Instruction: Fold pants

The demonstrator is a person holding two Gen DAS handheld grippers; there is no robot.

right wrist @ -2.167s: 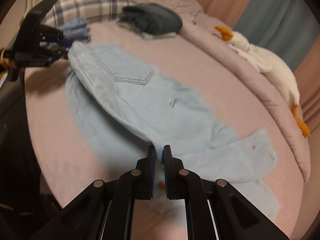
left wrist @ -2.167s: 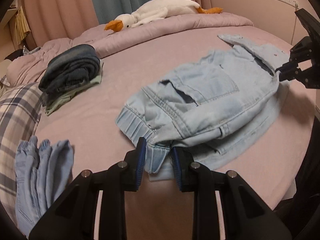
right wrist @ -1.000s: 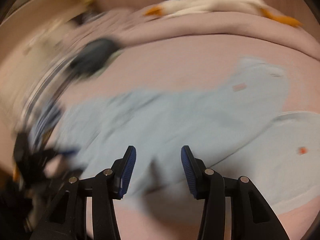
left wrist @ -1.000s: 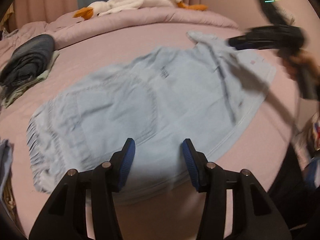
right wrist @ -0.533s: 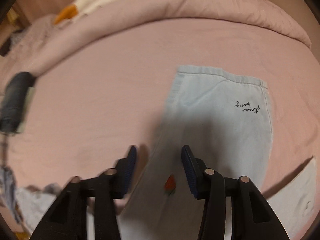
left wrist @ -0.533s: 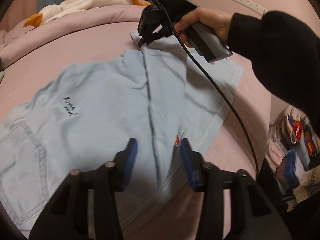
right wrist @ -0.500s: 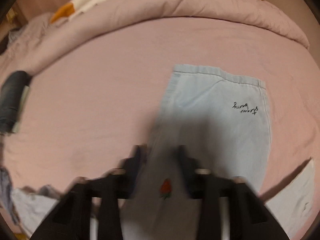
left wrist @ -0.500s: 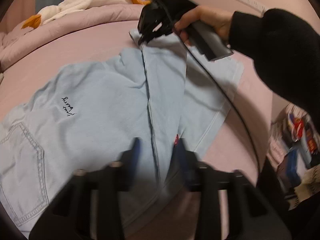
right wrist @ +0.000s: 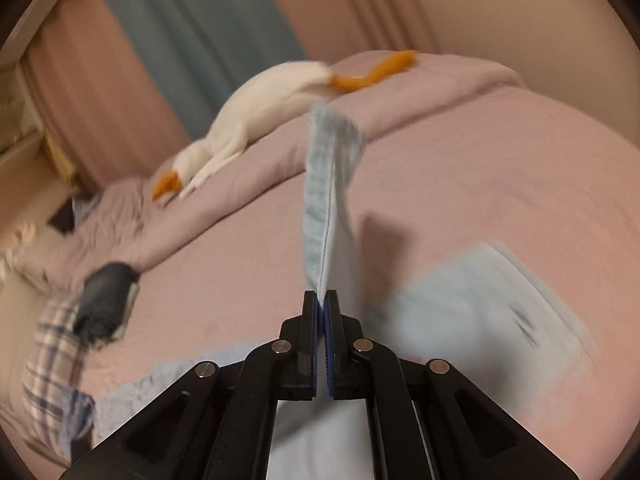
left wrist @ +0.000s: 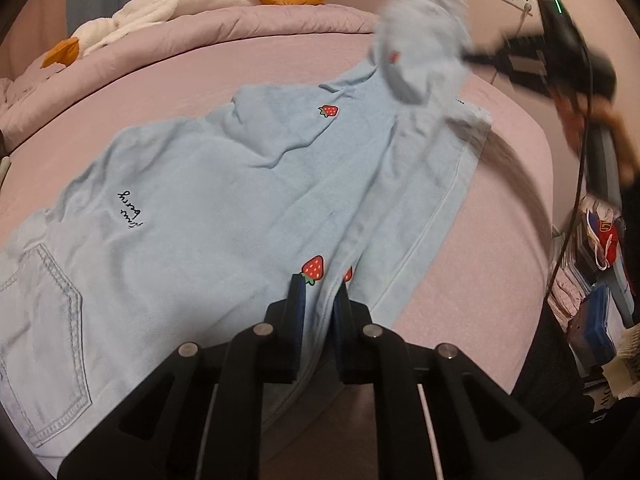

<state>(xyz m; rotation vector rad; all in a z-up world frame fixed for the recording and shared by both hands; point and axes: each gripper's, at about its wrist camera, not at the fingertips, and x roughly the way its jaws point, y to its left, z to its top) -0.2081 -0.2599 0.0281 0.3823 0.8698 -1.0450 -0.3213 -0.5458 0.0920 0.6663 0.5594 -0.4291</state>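
Left wrist view: pants (left wrist: 224, 184) spread flat across pink bed (left wrist: 208, 68), back pocket at near left, strawberry prints up. Half second ago both claws open over leg fabric; now left gripper (left wrist: 319, 294) nearly closed, pinching seam edge near hem. Right gripper (right wrist: 322, 300) clamped fully on hem of other leg, lifted off bed, hem blurred in motion, probably swinging toward waistband. Lengthwise fold apparently done; cross fold starting. Plush goose (left wrist: 160, 12) lying beyond, on duvet.
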